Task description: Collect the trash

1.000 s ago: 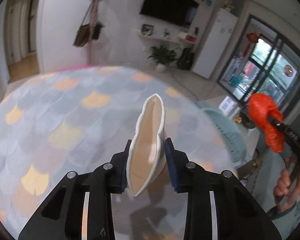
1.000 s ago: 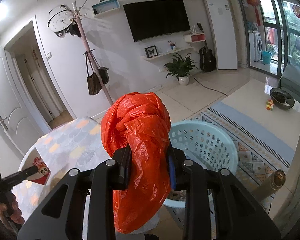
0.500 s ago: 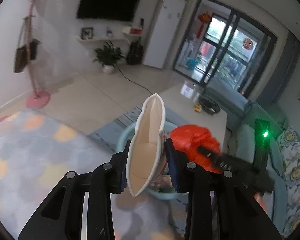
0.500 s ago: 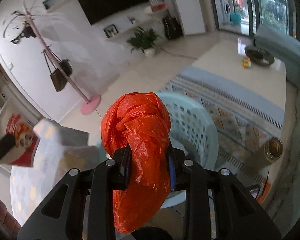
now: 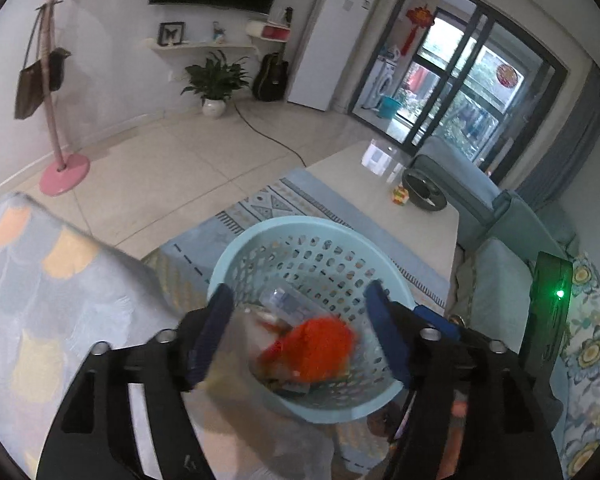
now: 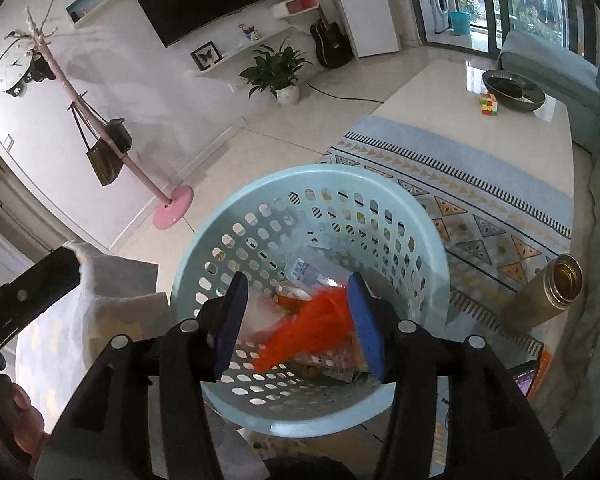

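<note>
A light blue perforated basket (image 5: 236,248) (image 6: 260,188) stands on the floor below both grippers. An orange plastic bag (image 5: 320,348) (image 6: 312,320), blurred, lies or falls inside it among other trash such as a clear wrapper (image 5: 286,300). My left gripper (image 5: 300,336) is open and empty above the basket. My right gripper (image 6: 296,320) is open and empty above the basket. The paper cup that the left gripper held is not clearly visible.
A table with a scale-pattern cloth (image 5: 40,300) is at the left. A patterned rug (image 6: 480,184), a low coffee table (image 5: 380,184), a sofa (image 5: 500,220), a brass flask (image 6: 548,296) and a pink coat stand (image 6: 172,208) surround the basket.
Both grippers moved over the basket and opened. The left let go of the paper cup and the right let go of the orange bag, which dropped into the basket.
</note>
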`<state>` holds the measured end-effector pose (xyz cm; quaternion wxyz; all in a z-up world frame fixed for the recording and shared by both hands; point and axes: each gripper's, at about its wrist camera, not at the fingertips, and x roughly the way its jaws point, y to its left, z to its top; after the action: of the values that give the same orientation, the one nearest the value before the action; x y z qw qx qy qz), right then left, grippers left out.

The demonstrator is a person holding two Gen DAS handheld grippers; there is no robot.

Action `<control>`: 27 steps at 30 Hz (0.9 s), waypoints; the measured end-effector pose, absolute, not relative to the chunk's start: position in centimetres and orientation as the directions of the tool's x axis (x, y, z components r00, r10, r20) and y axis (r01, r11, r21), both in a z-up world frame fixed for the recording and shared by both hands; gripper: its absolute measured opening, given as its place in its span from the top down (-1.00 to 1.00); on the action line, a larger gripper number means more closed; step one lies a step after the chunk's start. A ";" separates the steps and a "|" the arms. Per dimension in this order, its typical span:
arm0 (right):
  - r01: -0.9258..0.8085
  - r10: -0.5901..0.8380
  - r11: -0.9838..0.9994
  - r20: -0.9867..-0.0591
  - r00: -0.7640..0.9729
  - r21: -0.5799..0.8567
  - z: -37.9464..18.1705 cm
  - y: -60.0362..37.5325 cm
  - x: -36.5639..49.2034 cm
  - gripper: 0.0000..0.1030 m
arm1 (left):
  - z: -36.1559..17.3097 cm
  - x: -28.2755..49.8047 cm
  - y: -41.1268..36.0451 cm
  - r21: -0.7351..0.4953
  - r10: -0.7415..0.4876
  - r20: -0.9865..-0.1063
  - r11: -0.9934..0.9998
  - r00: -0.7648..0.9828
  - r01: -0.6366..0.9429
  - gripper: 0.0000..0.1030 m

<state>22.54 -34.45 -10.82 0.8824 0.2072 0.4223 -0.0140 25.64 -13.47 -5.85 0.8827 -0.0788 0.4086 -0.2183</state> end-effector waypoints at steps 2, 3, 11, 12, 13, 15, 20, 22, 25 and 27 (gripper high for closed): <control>0.194 0.159 0.912 -0.746 0.647 0.362 -10.5 -34.4 22.1 0.06 | -5.6 24.9 -12.7 -0.335 -0.456 -0.679 0.890 0.576 0.310 -0.38; 0.189 0.156 0.914 -0.742 0.652 0.358 -10.2 -34.2 21.9 0.06 | -5.4 24.5 -12.3 -0.339 -0.455 -0.675 0.891 0.581 0.303 -0.38; 0.105 0.131 0.951 -0.685 0.717 0.292 -5.7 -31.7 18.4 0.01 | -2.8 19.9 -9.7 -0.310 -0.408 -0.634 0.912 0.657 0.268 -0.48; 0.091 0.130 0.955 -0.675 0.726 0.282 -5.1 -31.3 17.9 -0.04 | -2.5 19.5 -9.5 -0.300 -0.397 -0.629 0.917 0.669 0.262 -0.51; 0.075 0.128 0.960 -0.660 0.740 0.270 -4.3 -30.7 17.3 -0.15 | -2.0 18.5 -9.3 -0.278 -0.369 -0.619 0.928 0.693 0.246 -0.53; 0.040 0.131 0.967 -0.628 0.767 0.250 -2.8 -29.4 15.8 -0.22 | -1.3 16.9 -8.8 -0.240 -0.320 -0.598 0.946 0.735 0.217 -0.61; -0.020 0.107 0.987 -0.548 0.829 0.162 -0.3 -26.3 12.3 -0.32 | -0.4 12.8 -7.6 -0.114 -0.166 -0.535 0.986 0.829 0.124 -0.66; -0.024 0.085 0.992 -0.512 0.855 0.126 0.1 -25.3 10.8 -0.36 | -0.3 11.3 -7.1 -0.066 -0.096 -0.503 0.995 0.859 0.072 -0.71; -0.030 0.081 0.993 -0.484 0.871 0.111 0.5 -24.6 9.5 -0.38 | -0.4 9.5 -6.2 -0.036 -0.013 -0.457 0.999 0.889 -0.004 -0.75; -0.026 0.071 0.994 -0.470 0.880 0.102 0.5 -24.2 8.8 -0.38 | -0.8 8.4 -5.6 -0.025 0.029 -0.428 0.999 0.903 -0.044 -0.75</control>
<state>8.83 -24.21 0.54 0.9684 0.0466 0.2439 0.0250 8.39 -5.63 -0.76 0.9754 -0.0170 0.2190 0.0187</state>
